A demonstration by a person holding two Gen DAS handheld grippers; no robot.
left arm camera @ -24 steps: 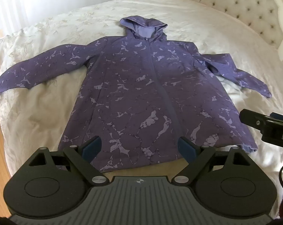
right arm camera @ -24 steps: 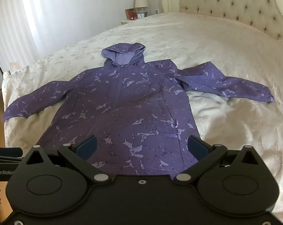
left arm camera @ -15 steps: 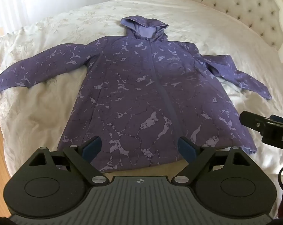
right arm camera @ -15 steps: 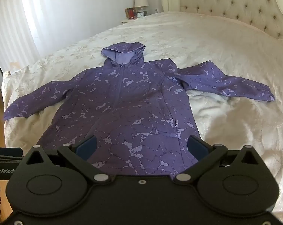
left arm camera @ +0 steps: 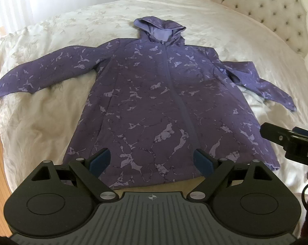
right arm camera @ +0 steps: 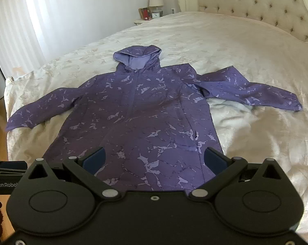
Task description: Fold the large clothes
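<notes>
Garment position: the purple hooded jacket with pale marbled print (left arm camera: 154,102) is laid flat, front up, on the cream quilted bed (right arm camera: 245,47), sleeves spread for folding. Left tool (left arm camera: 151,161) and right tool (right arm camera: 154,159) are held wide, empty, above the hem. Open bedspread surrounds all edges.

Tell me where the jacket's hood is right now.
In both wrist views the hood lies at the far end of the purple jacket, flat on the cream bedspread, pointing toward the nightstand beyond the bed.
</notes>
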